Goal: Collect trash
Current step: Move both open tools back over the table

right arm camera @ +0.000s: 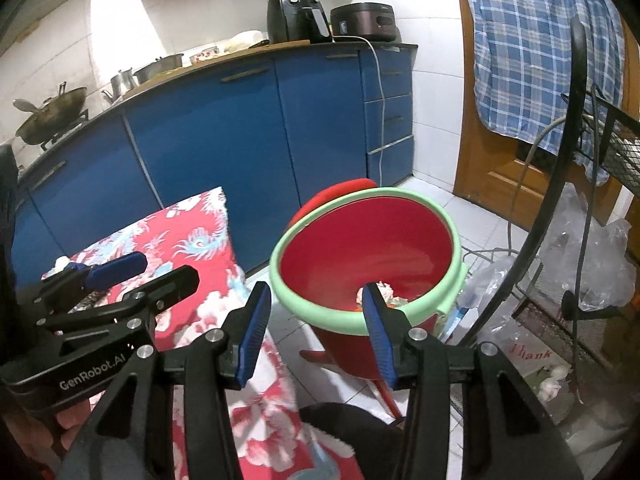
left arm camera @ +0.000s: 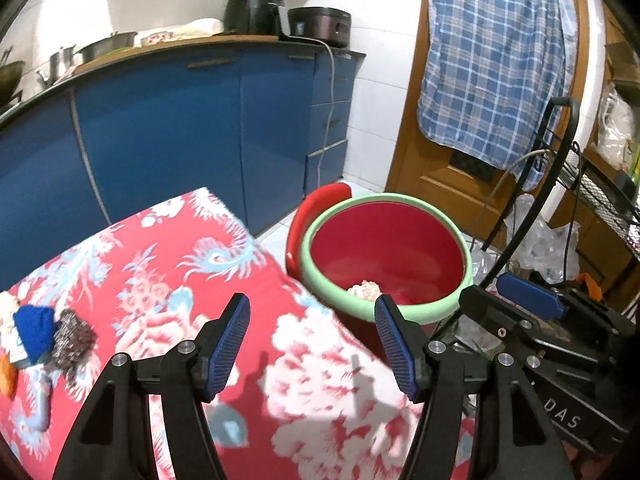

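Observation:
A red bin with a green rim (left arm camera: 400, 196) stands on the floor right of the table; it also shows in the right wrist view (right arm camera: 452, 236). Crumpled pale trash (left arm camera: 365, 290) lies in its bottom, also seen in the right wrist view (right arm camera: 386, 289). On the floral tablecloth (left arm camera: 192, 264) at the far left lie a blue scrap (left arm camera: 35, 330), a dark steel-wool-like wad (left arm camera: 74, 340) and an orange bit (left arm camera: 6, 376). My left gripper (left arm camera: 312, 346) is open and empty above the table's right edge. My right gripper (right arm camera: 316, 326) is open and empty just before the bin.
Blue kitchen cabinets (left arm camera: 168, 128) run behind the table. A black metal rack (right arm camera: 576, 160) with plastic bags (right arm camera: 600, 256) stands at the right. A wooden door (left arm camera: 440, 168) carries a blue plaid cloth (left arm camera: 496, 60). White crumpled bits (right arm camera: 554, 380) lie on the floor under the rack.

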